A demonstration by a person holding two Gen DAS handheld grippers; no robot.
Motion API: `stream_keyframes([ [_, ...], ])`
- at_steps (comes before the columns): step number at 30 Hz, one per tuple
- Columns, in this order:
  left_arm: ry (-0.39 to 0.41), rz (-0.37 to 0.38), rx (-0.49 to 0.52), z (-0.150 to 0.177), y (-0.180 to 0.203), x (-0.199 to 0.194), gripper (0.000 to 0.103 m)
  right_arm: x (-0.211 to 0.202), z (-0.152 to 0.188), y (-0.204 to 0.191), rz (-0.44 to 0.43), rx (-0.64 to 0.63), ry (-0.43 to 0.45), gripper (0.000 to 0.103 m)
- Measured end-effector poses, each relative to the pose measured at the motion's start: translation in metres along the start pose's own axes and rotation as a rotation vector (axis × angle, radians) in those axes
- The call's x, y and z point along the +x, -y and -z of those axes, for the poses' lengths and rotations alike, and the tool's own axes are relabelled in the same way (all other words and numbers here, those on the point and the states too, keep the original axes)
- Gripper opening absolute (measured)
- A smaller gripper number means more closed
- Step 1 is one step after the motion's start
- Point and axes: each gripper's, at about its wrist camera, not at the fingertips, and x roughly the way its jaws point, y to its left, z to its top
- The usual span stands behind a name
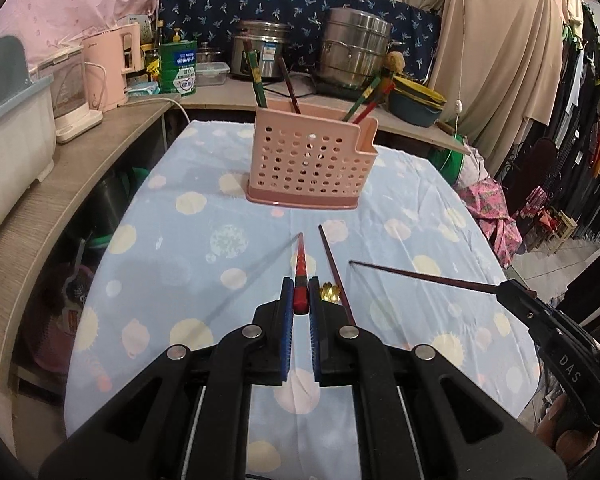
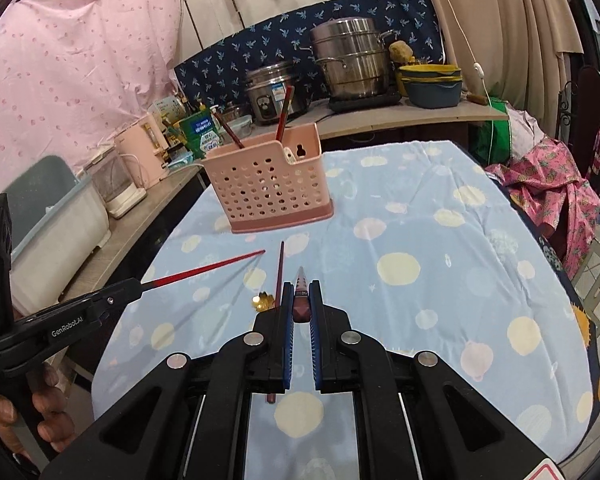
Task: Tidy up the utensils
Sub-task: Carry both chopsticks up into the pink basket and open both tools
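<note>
A pink perforated utensil holder [image 1: 312, 162] stands on the blue spotted tablecloth [image 1: 400, 216] with several chopsticks in it; it also shows in the right wrist view [image 2: 270, 186]. My left gripper [image 1: 301, 292] is shut on a red chopstick [image 1: 300, 268] held above the cloth; from the right wrist view this is the red chopstick [image 2: 208, 268] at left. My right gripper [image 2: 301, 300] is shut on a dark maroon chopstick [image 2: 301, 284], seen from the left wrist as a dark chopstick [image 1: 420, 276]. Another dark chopstick [image 1: 336, 272] lies on the cloth beside a small gold flower piece [image 1: 329, 292].
A wooden counter [image 1: 80, 168] runs along the left and back with a pink kettle [image 1: 108, 68], a green tin [image 1: 178, 66], a rice cooker [image 1: 260, 50], a steel steamer pot [image 1: 356, 52] and stacked bowls [image 1: 416, 100]. Clothes hang at right [image 1: 580, 120].
</note>
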Motion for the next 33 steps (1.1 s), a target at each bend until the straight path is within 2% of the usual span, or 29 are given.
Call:
stream_keyframes([
  [13, 0.141, -0.009, 0.012, -0.062, 0.005, -0.02, 0.007, -0.011, -0.053, -0.005, -0.02, 0.025, 0.109, 0.008],
  [25, 0.211, 0.014, 0.014, -0.106, 0.01, -0.027, 0.007, -0.009, -0.095, -0.013, -0.046, 0.022, 0.19, 0.008],
  [33, 0.332, 0.013, 0.015, -0.16, 0.013, -0.042, 0.007, -0.003, -0.141, -0.017, -0.065, 0.027, 0.275, 0.008],
])
